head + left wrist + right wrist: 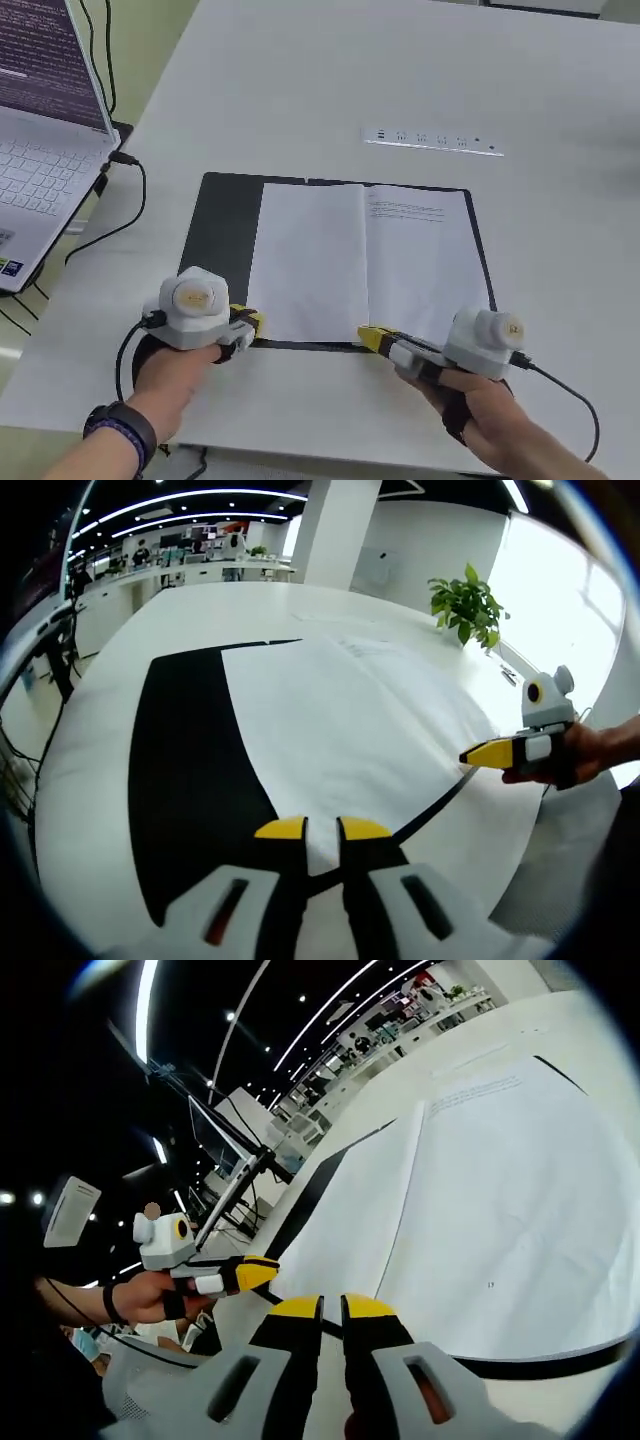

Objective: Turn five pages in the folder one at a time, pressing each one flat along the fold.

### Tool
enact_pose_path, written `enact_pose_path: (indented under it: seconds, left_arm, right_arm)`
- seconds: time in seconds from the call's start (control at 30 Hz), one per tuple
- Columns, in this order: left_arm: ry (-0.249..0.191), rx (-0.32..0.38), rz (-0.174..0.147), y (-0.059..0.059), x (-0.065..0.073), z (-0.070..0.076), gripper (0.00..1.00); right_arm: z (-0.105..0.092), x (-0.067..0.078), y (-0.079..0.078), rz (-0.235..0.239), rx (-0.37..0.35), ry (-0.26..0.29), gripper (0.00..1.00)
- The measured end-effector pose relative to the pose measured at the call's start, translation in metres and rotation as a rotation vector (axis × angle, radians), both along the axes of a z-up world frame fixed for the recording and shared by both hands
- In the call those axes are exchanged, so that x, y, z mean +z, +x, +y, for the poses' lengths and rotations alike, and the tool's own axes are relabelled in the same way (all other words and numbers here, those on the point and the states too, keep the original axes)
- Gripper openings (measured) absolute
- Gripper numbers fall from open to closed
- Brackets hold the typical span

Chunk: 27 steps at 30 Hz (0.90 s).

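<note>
The folder (222,235) lies open and flat on the table (300,80), white pages (310,260) facing up; I have the left tongs (248,323) at its 7 o'clock edge and the right tongs (370,338) at 6 o'clock (both narrow, nearly together, gripping nothing); a laptop (40,150) sits at 10 o'clock.

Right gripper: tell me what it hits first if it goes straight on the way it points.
Most likely the white page beside the fold, just past the folder's black lower edge. The right gripper aims there, and the left gripper sits off to one side. Depth is uncertain.
</note>
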State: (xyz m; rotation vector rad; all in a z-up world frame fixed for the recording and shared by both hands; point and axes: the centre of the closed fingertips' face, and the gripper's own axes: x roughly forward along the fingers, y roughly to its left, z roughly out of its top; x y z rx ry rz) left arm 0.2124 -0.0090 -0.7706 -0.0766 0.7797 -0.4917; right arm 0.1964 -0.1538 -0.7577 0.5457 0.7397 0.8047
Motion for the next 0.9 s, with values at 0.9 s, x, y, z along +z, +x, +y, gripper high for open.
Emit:
enact_pose_path:
  seconds: [0.9]
  left_arm:
    - [0.039,-0.088,-0.074,-0.003,0.058,-0.018,0.34]
  right_arm:
    - [-0.079,0.04,0.005,-0.153,-0.065,-0.15,0.34]
